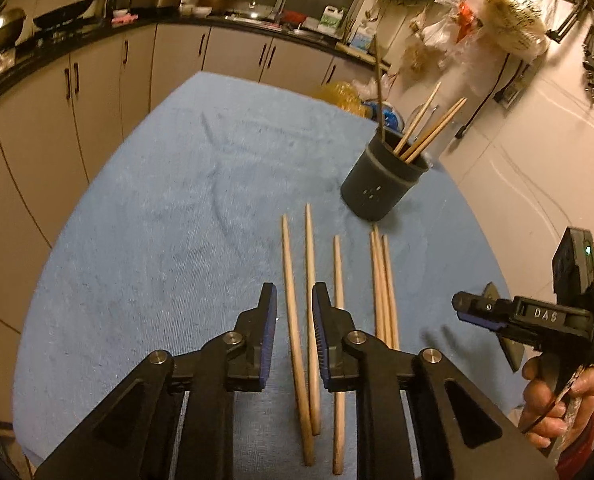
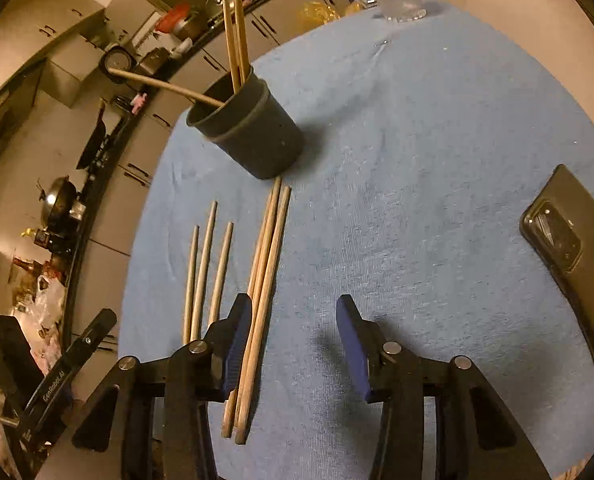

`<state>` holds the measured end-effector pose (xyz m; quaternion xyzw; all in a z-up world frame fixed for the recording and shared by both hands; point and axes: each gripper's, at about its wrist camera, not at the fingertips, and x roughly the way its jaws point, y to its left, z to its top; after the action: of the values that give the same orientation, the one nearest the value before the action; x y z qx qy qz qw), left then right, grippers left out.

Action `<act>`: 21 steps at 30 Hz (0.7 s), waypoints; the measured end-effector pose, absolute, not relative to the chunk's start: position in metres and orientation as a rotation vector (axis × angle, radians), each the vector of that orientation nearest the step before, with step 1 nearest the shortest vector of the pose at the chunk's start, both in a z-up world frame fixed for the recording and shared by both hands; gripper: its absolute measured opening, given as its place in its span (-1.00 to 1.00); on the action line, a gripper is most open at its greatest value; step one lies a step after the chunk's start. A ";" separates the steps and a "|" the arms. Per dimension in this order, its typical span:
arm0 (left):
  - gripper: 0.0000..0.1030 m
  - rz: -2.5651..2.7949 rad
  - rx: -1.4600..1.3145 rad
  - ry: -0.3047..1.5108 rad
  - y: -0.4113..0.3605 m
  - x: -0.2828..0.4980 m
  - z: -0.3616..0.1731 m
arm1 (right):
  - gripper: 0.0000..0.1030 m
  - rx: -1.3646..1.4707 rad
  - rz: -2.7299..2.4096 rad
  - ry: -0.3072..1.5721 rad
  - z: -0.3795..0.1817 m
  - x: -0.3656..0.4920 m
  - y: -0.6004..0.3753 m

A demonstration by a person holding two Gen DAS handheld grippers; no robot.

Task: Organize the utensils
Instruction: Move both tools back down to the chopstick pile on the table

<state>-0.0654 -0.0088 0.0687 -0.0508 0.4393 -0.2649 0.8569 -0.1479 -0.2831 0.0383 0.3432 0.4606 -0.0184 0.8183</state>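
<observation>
Your left gripper (image 1: 295,320) hangs low over the blue cloth (image 1: 169,208) with its jaws a narrow gap apart. Two loose chopsticks (image 1: 297,332) run through that gap, but the pads don't look pressed onto them, so count it as released. Your right gripper (image 2: 295,344) is parted wider and holds nothing. Its left pad sits just beside the bundle of three chopsticks (image 2: 263,296), which lies outside the jaws, not between them.

The sticks look like light, stiff wood, thin and smooth, so they will likely roll or pivot if you pinch them off-centre. Take hold near the middle of their length, or slightly toward the thick end, and squeeze across the width. Expect trouble lifting just one from the bundle, since those three lie touching.

Both grippers point forward and down at the cloth, side by side, the right one low at the table's near right edge in the left camera. A single chopstick (image 1: 339,344) lies between the two groups. The dark cup (image 2: 253,128), already holding several sticks, stands just past the bundle's far tips. A phone (image 2: 569,264) lies well apart to the right.
</observation>
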 end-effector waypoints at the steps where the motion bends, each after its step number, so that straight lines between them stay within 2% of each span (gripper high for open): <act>1: -0.67 -0.556 -0.107 0.933 -0.009 -0.064 0.065 | -0.24 0.731 -0.039 0.993 0.038 -0.143 -0.281; 3: -0.66 -0.541 -0.109 0.966 -0.009 -0.058 0.057 | -0.33 0.719 -0.030 1.001 0.040 -0.129 -0.277; 6: -0.66 -0.543 -0.111 0.992 -0.009 -0.051 0.048 | -0.36 0.702 -0.026 1.013 0.041 -0.107 -0.271; 7: -0.66 -0.542 -0.113 1.005 -0.008 -0.049 0.045 | -0.47 0.689 -0.019 1.017 0.042 -0.099 -0.267; 11: -0.66 -0.529 -0.114 1.031 -0.004 -0.040 0.037 | -0.64 0.660 -0.042 1.036 0.037 -0.076 -0.260; 21: -0.66 -0.532 -0.101 1.069 -0.010 -0.033 0.025 | -0.68 0.652 -0.106 1.096 0.016 -0.056 -0.268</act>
<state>-0.0333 -0.0097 0.0252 -0.0476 0.5029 -0.2503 0.8259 -0.0563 -0.2678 0.0161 0.3040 0.5115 -0.0493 0.8022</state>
